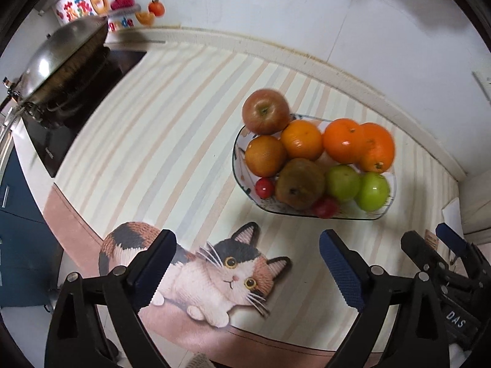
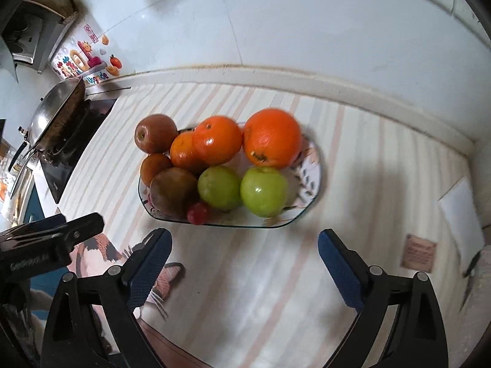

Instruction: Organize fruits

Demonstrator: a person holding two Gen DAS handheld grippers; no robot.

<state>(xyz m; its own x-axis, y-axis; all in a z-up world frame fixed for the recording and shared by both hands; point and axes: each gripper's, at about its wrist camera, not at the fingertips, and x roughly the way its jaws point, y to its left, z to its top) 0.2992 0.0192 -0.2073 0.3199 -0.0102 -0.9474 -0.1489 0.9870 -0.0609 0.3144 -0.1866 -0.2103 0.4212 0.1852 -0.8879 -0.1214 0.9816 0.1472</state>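
A glass plate (image 1: 387,211) (image 2: 302,211) on the striped mat holds a pile of fruit: a red apple (image 1: 265,111) (image 2: 155,133) at its far left rim, several oranges (image 1: 343,141) (image 2: 272,141), two green apples (image 1: 373,190) (image 2: 263,190), a brown pear (image 1: 299,183) (image 2: 173,191) and small red fruits (image 1: 264,187) (image 2: 199,213). My left gripper (image 1: 247,271) is open and empty over the cat picture, left of and nearer than the plate. My right gripper (image 2: 244,268) is open and empty just in front of the plate; it also shows in the left wrist view (image 1: 429,245).
A striped mat (image 1: 159,128) with a cat picture (image 1: 214,273) covers the counter. A wok (image 1: 61,61) sits on a black hob (image 1: 92,101) at the far left. A white tiled wall (image 2: 307,30) runs behind. A white paper (image 2: 460,211) and a small card (image 2: 419,253) lie at right.
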